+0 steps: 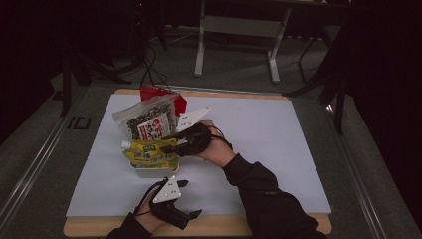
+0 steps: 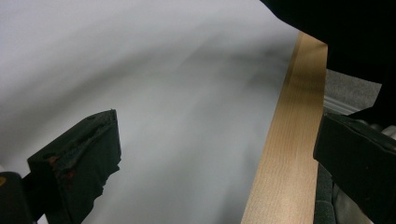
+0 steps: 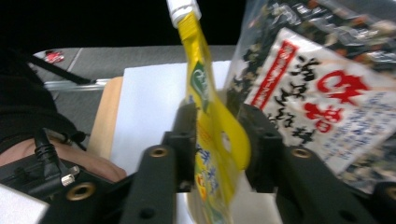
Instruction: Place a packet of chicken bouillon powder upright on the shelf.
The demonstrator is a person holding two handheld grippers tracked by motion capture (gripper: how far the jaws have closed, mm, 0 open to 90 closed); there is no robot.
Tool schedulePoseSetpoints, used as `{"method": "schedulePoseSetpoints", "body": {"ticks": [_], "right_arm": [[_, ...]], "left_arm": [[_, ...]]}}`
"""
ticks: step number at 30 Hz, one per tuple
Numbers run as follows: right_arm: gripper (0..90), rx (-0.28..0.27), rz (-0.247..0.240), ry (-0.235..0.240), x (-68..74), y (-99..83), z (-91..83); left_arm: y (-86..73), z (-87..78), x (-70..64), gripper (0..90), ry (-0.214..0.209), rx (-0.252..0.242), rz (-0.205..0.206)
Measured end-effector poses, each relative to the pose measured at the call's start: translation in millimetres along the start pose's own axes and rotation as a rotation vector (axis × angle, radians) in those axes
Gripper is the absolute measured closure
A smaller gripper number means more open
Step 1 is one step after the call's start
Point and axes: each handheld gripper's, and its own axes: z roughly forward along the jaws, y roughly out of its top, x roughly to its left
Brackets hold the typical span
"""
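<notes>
A yellow spouted pouch (image 1: 149,154) with a white cap lies over a white tub (image 1: 149,173) at the left middle of the white mat (image 1: 259,134). My right gripper (image 1: 171,145) reaches in from the right and is shut on the pouch's edge. In the right gripper view the two jaws (image 3: 222,140) pinch the yellow pouch (image 3: 205,116), which stands cap up. A clear bag of seaweed snack (image 1: 147,122) with a red and white label leans just behind it (image 3: 322,93). My left gripper (image 1: 189,199) rests open near the front edge, over bare mat (image 2: 217,140).
A red packet (image 1: 160,94) lies behind the seaweed bag at the mat's far edge. The wooden table edge (image 2: 289,154) runs close beside the left gripper. Table legs and cables stand on the floor beyond the table.
</notes>
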Motion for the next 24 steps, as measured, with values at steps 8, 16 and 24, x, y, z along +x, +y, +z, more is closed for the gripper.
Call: {"method": "schedulePoseSetpoints", "body": {"ticks": [8, 16, 24], "right_arm": [[54.2, -0.019, 0.026, -0.059, -0.8, -9.7, -21.9], [38.7, -0.027, 0.054, -0.119, -2.2, -29.5, -39.9], [28.4, -0.065, 0.111, -0.187, -7.5, -47.0, -61.0]], "left_arm": [[0.2, 0.7, 0.6, 1.9, 0.0, -0.004, -0.001], [0.3, 1.7, 0.3, 1.9, -0.002, -0.002, 0.001], [0.1, 2.3, 0.4, 1.9, -0.006, 0.0, -0.002]]}}
